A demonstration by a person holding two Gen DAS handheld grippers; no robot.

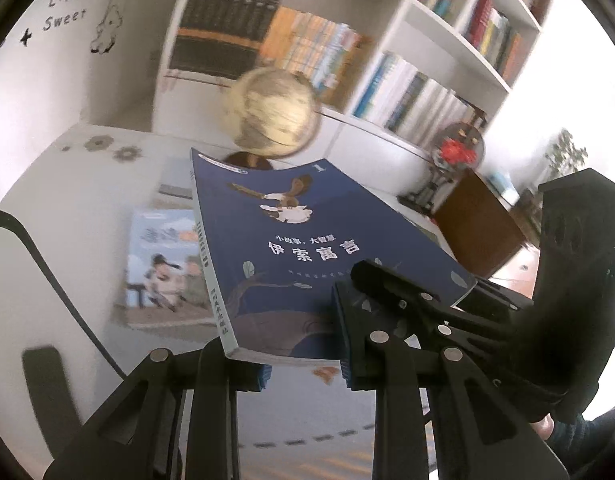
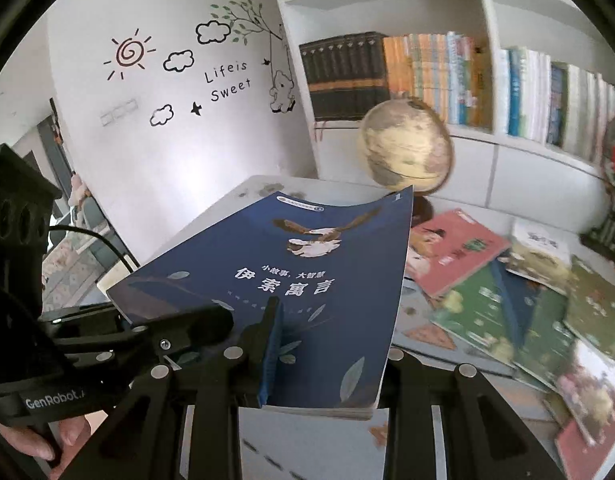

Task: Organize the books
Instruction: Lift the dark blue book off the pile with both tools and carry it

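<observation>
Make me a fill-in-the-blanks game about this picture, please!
1. Both grippers hold one ____ book above the table.
2. The number on its cover is ____.
3. Behind the book stands a round ____.
4. The wall words say "Life is ____".

Missing words: blue; 1; globe; Sweet

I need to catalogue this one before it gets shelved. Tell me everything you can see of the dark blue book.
The dark blue book is a glossy softcover with white Chinese title lettering, a flying bird, pale leaves and a "1" at one top corner. Its spine is light grey-green, its page edges white. It is closed, cover up, lifted clear of the white table and slightly bowed. Both the left tongs and right tongs clamp its near edge.
</observation>
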